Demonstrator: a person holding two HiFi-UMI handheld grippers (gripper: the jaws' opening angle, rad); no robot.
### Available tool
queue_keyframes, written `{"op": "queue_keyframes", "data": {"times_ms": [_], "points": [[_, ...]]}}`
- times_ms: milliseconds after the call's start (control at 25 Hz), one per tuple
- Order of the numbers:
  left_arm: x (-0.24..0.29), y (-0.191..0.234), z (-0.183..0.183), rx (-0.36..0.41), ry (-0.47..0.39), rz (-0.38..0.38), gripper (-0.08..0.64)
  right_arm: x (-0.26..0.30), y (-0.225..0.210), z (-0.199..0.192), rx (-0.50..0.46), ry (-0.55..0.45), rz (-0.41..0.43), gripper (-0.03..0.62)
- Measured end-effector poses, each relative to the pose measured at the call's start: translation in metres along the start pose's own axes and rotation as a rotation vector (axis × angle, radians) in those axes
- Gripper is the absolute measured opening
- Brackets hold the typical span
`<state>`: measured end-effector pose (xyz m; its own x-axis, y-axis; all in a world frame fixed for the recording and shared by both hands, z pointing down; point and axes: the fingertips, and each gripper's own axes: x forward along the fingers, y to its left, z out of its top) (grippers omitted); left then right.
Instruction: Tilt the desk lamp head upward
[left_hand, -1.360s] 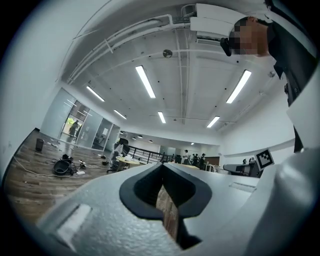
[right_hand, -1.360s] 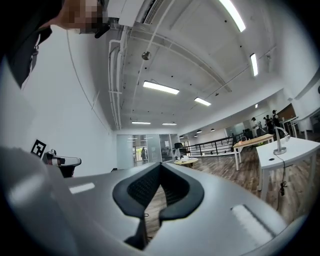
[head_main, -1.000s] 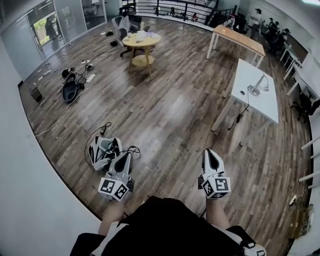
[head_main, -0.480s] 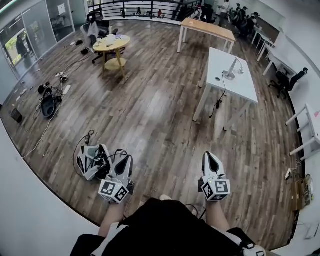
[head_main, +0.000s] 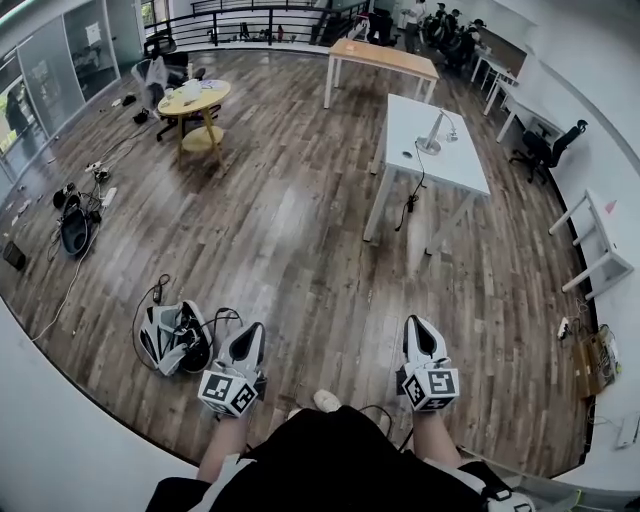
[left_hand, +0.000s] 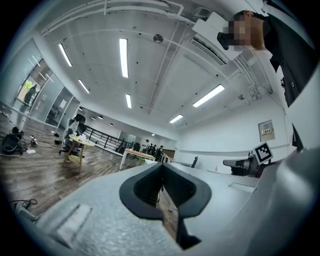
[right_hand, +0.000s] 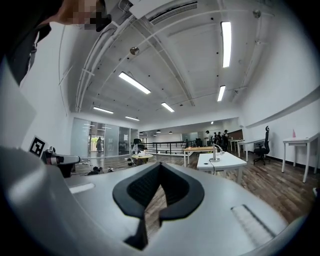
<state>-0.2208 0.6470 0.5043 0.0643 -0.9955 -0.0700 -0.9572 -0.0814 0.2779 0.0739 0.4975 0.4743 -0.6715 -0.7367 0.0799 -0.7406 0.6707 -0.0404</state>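
The desk lamp is a slim silver lamp with a round base, standing on a white table far across the wooden floor. It also shows small in the right gripper view, the lamp on the white table. My left gripper and right gripper hang low in front of the person's body, far from the lamp. Both are shut with nothing between their jaws, as seen close up for the left gripper and the right gripper.
A grey bag with cables lies on the floor just left of the left gripper. A round wooden table, a long wooden table, floor gear, an office chair and white desks stand around. People are at the far end.
The view has swung and moved forward: the white table with the lamp has shifted left and closer to the middle. Both grippers keep their low position and stay shut.
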Motion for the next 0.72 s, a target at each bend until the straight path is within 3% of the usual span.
{"op": "queue_keyframes", "data": {"times_ms": [360,720], "points": [[0.033,-0.009,0.001,0.024,0.014,-0.011,-0.002,0.006,-0.031,0.003,0.019,-0.025,-0.024,0.005],[0.131,-0.057,0.000,0.032,-0.014,-0.087,-0.002,0.024,-0.126,0.010,0.038,-0.068,-0.081,0.005]]}}
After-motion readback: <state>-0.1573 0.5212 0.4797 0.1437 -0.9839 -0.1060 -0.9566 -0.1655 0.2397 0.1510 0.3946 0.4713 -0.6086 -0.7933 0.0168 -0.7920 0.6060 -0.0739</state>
